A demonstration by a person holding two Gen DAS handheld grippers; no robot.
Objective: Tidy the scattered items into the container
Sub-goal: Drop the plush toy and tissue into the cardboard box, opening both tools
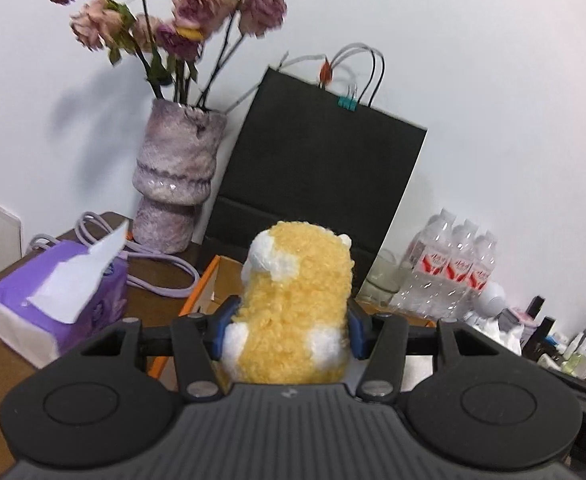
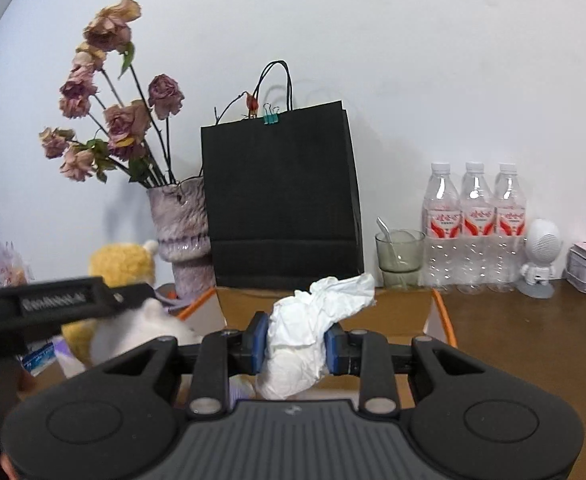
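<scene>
Clearly we have both tools loaded: our left gripper [image 1: 291, 330] has its jaws clenched about halfway on a yellow-and-white plush toy [image 1: 293, 304], blue pads pressing its sides, held upright above the cardboard box [image 1: 197, 296] on the brown surface [image 1: 153, 304]. Our right gripper [image 2: 296, 346] grasps a crumpled white tissue [image 2: 313, 328], jaws narrowed onto it, over the same box, with the black bag [image 2: 281, 196] at twelve o'clock beyond.

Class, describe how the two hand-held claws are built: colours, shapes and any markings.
Both match. The left claw and right claw have blue pads on black linkage arms with silver pivot bolts, a ribbed grey body and two round black discs. No cables show.
</scene>
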